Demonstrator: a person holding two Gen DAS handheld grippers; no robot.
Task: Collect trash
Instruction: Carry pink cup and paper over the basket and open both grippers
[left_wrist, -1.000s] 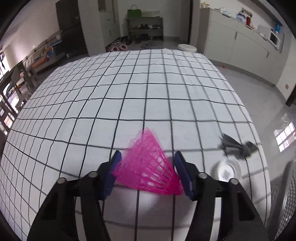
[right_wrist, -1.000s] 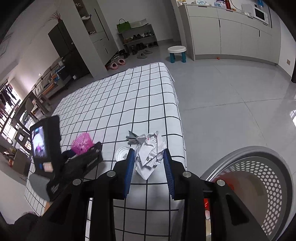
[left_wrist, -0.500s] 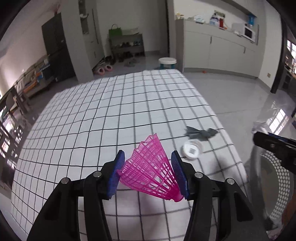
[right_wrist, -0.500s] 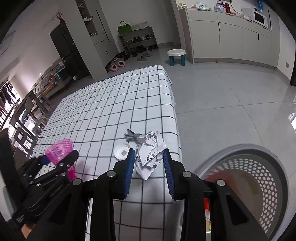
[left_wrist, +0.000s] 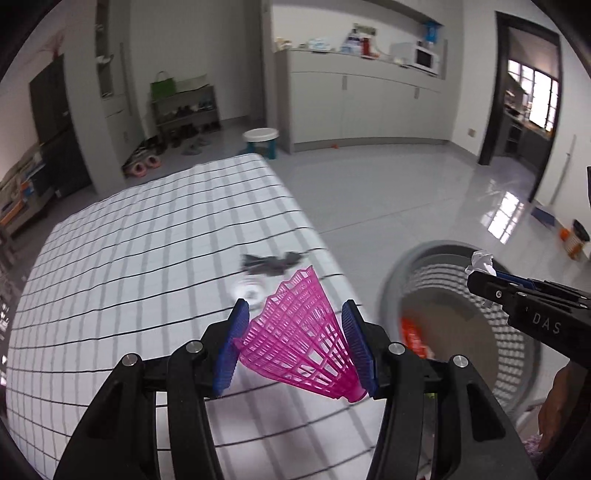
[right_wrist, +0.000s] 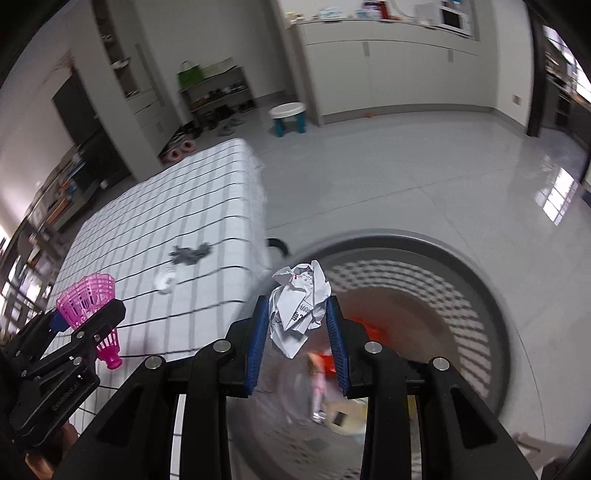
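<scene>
My left gripper (left_wrist: 293, 314) is shut on a pink plastic shuttlecock (left_wrist: 303, 336), held above the right edge of the checked tablecloth (left_wrist: 129, 258). In the right wrist view the same shuttlecock (right_wrist: 90, 301) shows at the left in that gripper. My right gripper (right_wrist: 298, 308) is shut on a crumpled white paper ball (right_wrist: 299, 306) and hangs over the near rim of a grey perforated trash basket (right_wrist: 509, 354). In the left wrist view that paper ball (left_wrist: 482, 261) sits over the basket (left_wrist: 395, 273). Orange and other litter lies at the basket's bottom.
A dark grey scrap (left_wrist: 271, 262) and a small round white lid (left_wrist: 249, 290) lie near the table's right edge. Bare glossy floor (right_wrist: 406, 177) spreads beyond the basket. A white and teal stool (right_wrist: 288, 118) and cabinets (left_wrist: 369, 107) stand far back.
Both grippers swung right from over the table toward the basket. The paper ball now hangs over the basket's rim, and the shuttlecock has reached the table's right edge, lifted higher.
</scene>
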